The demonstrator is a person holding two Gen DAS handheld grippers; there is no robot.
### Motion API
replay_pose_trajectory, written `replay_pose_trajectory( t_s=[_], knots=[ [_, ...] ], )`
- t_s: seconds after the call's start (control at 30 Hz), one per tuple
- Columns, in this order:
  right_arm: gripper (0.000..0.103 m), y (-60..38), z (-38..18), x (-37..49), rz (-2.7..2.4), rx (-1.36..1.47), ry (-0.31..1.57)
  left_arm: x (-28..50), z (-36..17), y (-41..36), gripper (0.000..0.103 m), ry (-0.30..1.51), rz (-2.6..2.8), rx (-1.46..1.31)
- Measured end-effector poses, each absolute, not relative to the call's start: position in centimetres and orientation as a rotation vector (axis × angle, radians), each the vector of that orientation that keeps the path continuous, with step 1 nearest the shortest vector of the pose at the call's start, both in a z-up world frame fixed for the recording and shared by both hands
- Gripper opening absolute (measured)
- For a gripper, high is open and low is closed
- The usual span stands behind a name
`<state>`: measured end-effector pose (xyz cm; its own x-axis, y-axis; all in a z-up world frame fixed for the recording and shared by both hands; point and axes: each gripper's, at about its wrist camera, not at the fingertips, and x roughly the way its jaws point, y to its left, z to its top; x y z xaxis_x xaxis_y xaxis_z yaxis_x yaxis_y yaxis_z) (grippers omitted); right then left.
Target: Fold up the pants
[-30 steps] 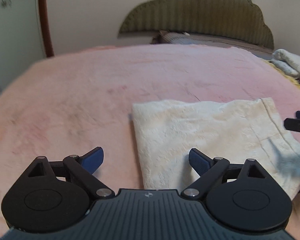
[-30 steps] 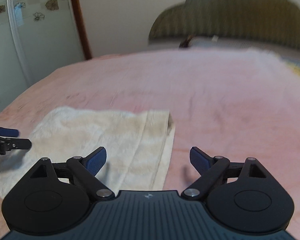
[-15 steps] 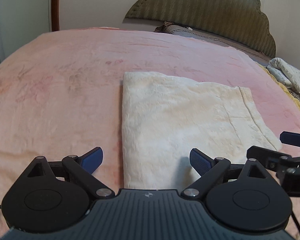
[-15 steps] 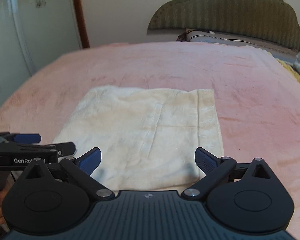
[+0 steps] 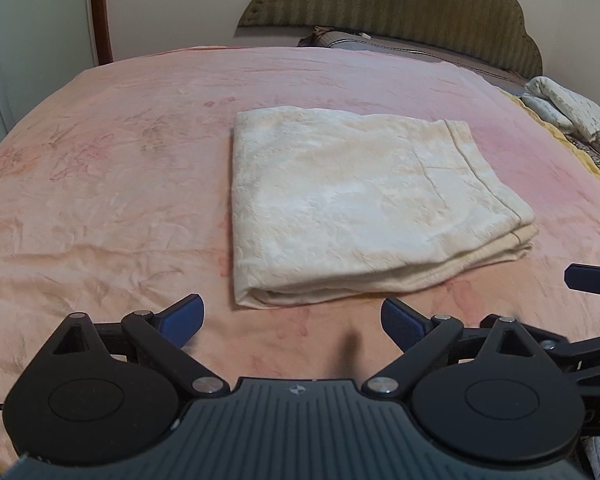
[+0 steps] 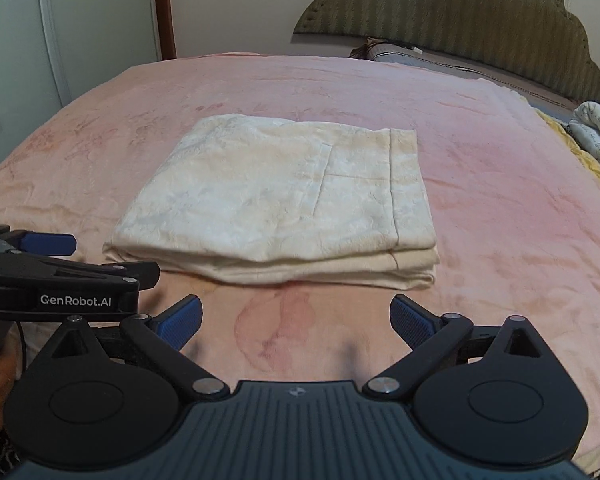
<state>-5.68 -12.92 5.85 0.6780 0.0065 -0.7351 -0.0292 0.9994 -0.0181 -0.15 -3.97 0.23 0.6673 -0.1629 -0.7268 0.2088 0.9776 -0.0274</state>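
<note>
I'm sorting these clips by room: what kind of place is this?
Most likely a bedroom: a bed under a pink floral blanket, an olive scalloped padded headboard, and folded cream textured pants lying on top.

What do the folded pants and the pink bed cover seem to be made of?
Pants: probably a soft woven fabric, cream and matte, with a faint raised floral pattern; the edges fold thick and rounded. The exact fibre cannot be told.
Bed cover: seemingly a plush, fleece-like blanket, pink with a slight sheen, faded flower prints and soft shallow creases.

Folded cream pants (image 6: 276,200) on pink bedspread (image 6: 500,208)
</note>
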Motion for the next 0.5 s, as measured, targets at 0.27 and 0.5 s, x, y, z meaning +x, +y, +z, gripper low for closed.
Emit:
replay_pose_trajectory(
  t_s=[0.27, 0.5],
  knots=[
    [0.101, -12.92, 5.49, -5.93, 0.033, -0.035, 0.820, -0.06, 0.04, -4.36, 0.097, 0.814, -0.204, 0.080],
    [0.101, -12.90, 5.34, -5.97, 0.040, -0.035, 0.820, -0.37, 0.25, -4.43, 0.097, 0.783, -0.201, 0.103]
  ],
)
